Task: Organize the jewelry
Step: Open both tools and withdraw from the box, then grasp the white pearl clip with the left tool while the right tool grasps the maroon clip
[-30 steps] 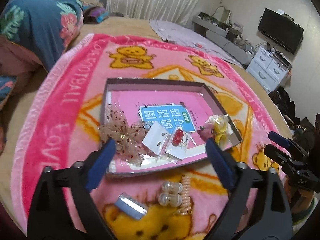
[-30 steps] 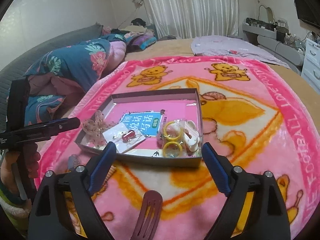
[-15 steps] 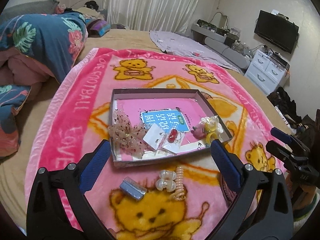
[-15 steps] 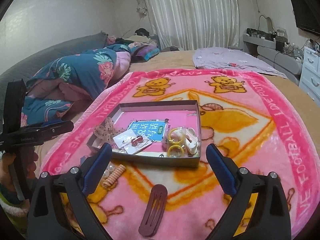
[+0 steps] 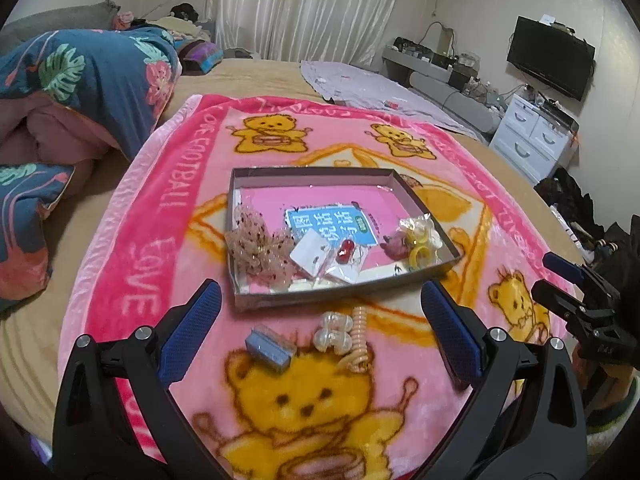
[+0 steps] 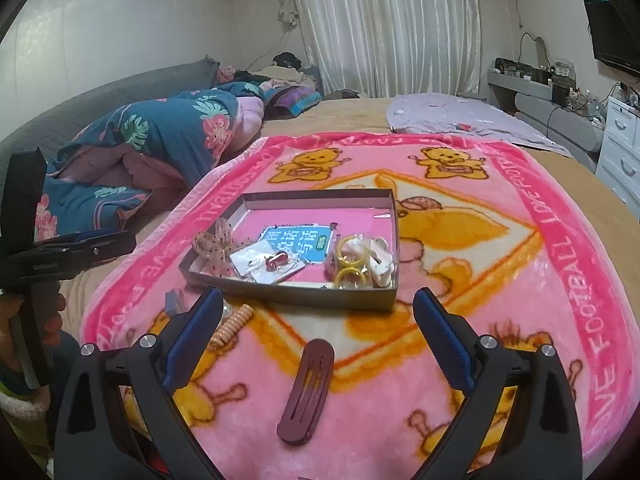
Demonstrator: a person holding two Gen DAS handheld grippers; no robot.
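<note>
A shallow grey box lies on a pink bear blanket. It holds a sequin bow, carded earrings, a red pendant and yellow rings. In front of the box lie a pearl clip, a coiled peach hair tie and a blue-grey clip. A maroon hair clip lies nearer. My left gripper hangs open above the loose pieces. My right gripper is open above the maroon clip, holding nothing.
The pink blanket covers a tan bed. A flowered quilt is heaped at the left. A lilac cloth lies at the far side. White drawers and a wall television stand at the right.
Both grippers have drawn back from the box and risen a little, so the box looks smaller and the loose clips in front of it have come into fuller view.
</note>
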